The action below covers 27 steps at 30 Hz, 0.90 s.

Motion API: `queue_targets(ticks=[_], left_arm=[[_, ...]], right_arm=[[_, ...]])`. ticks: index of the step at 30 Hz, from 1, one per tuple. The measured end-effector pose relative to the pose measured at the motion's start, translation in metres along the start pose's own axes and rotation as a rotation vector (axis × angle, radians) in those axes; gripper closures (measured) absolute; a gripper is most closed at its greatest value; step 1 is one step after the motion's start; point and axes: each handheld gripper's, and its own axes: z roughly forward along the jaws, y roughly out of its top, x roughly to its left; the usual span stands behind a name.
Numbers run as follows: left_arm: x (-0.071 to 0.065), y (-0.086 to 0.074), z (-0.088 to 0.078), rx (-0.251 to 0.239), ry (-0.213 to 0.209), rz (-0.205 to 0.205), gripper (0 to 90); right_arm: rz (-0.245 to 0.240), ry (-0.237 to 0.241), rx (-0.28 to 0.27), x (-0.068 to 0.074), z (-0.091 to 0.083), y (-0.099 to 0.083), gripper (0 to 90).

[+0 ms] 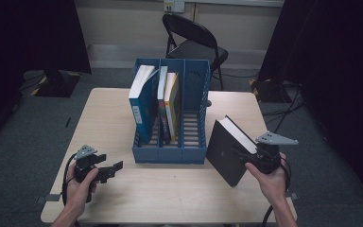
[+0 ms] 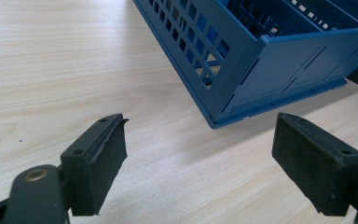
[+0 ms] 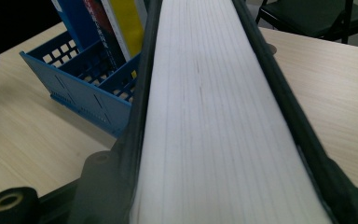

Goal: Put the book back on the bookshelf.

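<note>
Light wood tabletop (image 1: 123, 109), blue file rack (image 1: 172, 142) mid-table. Black book (image 1: 224, 151) stands tilted near the right front corner, page edge up, sandwiched between the right gripper (image 1: 257, 158) jaws, both covers flanked. Left gripper (image 1: 105, 169) near the left front corner, jaws wide apart, nothing between.

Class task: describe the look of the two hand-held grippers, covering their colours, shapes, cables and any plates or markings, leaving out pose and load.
Both the left gripper and the right gripper are black, each topped by a grey three-cornered plate and trailing a black cable. The left gripper's jaws carry thick, dark, block-shaped pads with small screw holes and a brass-coloured ring. The person's forearms are bare; no sleeves visible.
</note>
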Motion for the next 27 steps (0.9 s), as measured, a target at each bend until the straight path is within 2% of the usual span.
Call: queue_targets(ticks=[4,8,12,18,20,21,27], left_arm=[[0.000,0.000,0.000,-0.001,0.001,-0.008,17.3],[0.000,0.000,0.000,0.000,-0.001,-0.008,17.3],[0.000,0.000,0.000,0.006,-0.002,-0.005,17.4],[0.000,0.000,0.002,0.006,-0.003,-0.008,17.4],[0.000,0.000,0.001,0.012,-0.001,-0.006,17.4],[0.000,0.000,0.002,0.009,-0.003,-0.012,17.4],[0.002,0.000,0.001,0.012,-0.002,-0.015,17.6]], right_arm=[[-0.017,0.006,0.001,0.000,-0.003,0.003,49.5],[-0.059,0.010,0.002,0.005,-0.006,0.013,49.7],[-0.089,0.011,0.052,0.010,-0.005,0.020,50.0],[-0.093,0.018,0.134,0.007,-0.002,0.034,49.2],[-0.088,0.035,0.168,0.007,0.001,0.041,48.5],[-0.093,0.041,0.166,0.006,0.003,0.045,48.5],[-0.118,0.012,0.238,0.009,0.011,0.057,50.1]])
